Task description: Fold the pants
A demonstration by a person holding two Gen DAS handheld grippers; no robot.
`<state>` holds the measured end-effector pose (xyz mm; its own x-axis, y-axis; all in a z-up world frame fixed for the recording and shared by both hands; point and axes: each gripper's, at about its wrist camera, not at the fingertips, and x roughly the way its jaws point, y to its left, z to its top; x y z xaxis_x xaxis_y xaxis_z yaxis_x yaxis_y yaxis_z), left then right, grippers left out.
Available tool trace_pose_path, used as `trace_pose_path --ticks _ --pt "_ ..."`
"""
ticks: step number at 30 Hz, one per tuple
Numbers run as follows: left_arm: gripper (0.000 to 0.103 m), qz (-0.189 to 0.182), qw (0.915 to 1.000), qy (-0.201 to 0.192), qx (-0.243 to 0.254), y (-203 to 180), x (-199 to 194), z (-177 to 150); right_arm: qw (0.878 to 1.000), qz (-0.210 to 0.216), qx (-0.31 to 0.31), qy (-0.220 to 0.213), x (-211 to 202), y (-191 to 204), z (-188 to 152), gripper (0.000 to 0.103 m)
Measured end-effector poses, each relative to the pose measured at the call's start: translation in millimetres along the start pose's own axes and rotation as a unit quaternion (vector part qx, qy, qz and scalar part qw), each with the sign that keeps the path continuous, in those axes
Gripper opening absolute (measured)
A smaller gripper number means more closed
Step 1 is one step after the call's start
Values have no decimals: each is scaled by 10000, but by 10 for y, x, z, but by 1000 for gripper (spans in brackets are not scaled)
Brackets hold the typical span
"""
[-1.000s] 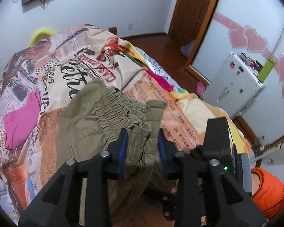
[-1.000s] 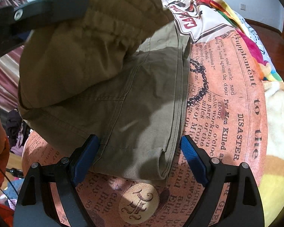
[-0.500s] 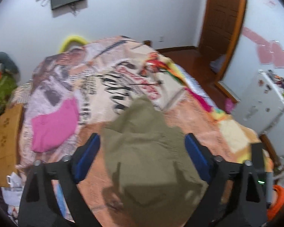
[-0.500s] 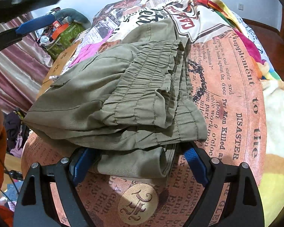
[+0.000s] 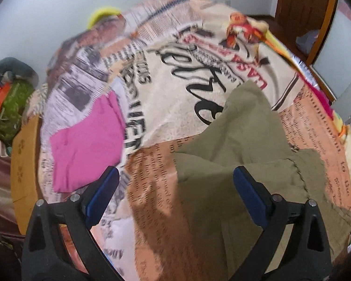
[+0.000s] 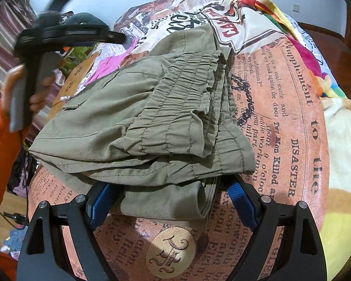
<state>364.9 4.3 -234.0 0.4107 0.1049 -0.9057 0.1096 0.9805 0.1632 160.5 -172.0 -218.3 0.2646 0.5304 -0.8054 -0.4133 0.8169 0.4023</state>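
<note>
Newsprint-pattern blanket [image 5: 166, 75], peach and cream, covering the bed. Pink garment [image 5: 86, 145] flat on blanket's left part. Cardboard box [image 5: 23, 164] just off blanket's left edge. Green bag [image 5: 11, 107] beyond the box, orange item on top. Yellow object [image 5: 103, 14] behind blanket's far end. Wooden door [image 5: 301, 4] past blanket's far right corner. White wall [image 5: 35, 18] behind.

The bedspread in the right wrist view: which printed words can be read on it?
All stand on the bedspread:
"Supplement"
"to the"
"DISASTER"
"Two Men Killed"
"a coal scuttle"
"against the door and"
"CASA" in red capitals, upside down; the rest is hidden by the pants.
The smaller columns are too small to read.
</note>
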Motion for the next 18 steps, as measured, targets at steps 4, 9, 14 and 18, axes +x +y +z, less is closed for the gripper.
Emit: trace_pose_path --ticks 4,9,14,18 --pt "99 89 9985 497 208 -152 409 12 10000 17 41 -15 -8 -12 -2 87" --pt "103 314 9967 620 419 -247 666 -122 9999 -10 127 -80 -39 -41 3 87" --pt "103 347 9966 637 392 -168 622 -243 9997 -88 142 -181 -116 -50 11 87" --pt "103 414 9975 450 350 -65 475 -450 9992 -186 165 -323 -229 -81 9 87"
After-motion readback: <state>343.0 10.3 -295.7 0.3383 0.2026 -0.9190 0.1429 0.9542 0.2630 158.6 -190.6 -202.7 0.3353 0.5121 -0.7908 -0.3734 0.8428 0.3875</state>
